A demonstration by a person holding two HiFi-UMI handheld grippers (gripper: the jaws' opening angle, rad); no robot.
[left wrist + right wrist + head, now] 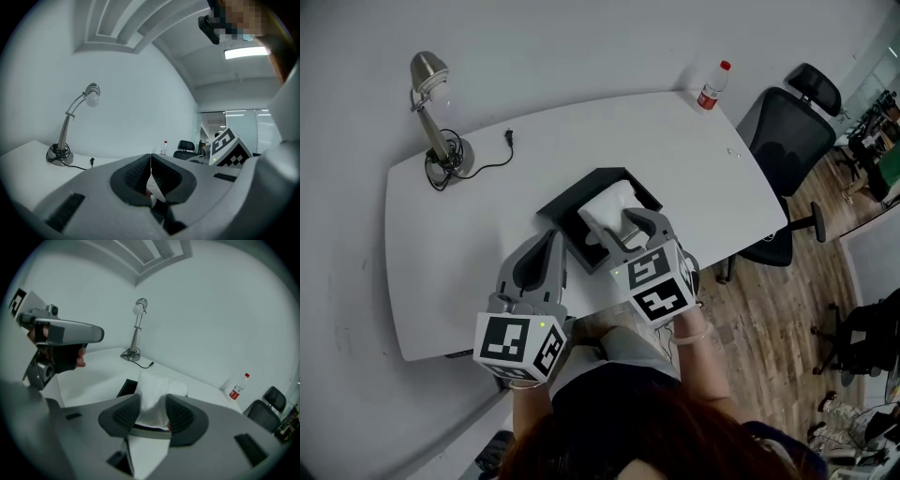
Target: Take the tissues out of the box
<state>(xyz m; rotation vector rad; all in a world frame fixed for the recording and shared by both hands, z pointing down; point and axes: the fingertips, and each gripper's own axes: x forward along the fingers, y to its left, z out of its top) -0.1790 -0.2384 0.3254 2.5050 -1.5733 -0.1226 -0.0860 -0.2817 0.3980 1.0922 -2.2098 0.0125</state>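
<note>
The right gripper [152,414] is clamping its partly spread jaws on a bunched wad of tissues [151,389] trailing into the black box [581,187] just below it, and since the left gripper [150,164], jaws pressed together, is bracing nothing, the box is likely risking lifting along.

Even, cool light; fisheye-warped, vignetted edges

The table [675,159] has a smooth, matt white top. On it, the matt black box [572,202] holds soft, crumpled paper tissues [605,208]. The lamp [431,84] is glossy metal and the bottle [711,89] plastic. The left gripper [549,236] and right gripper [614,230] are matt grey plastic with ribbed pads. The floor [787,309] beside the table is wood.
</note>
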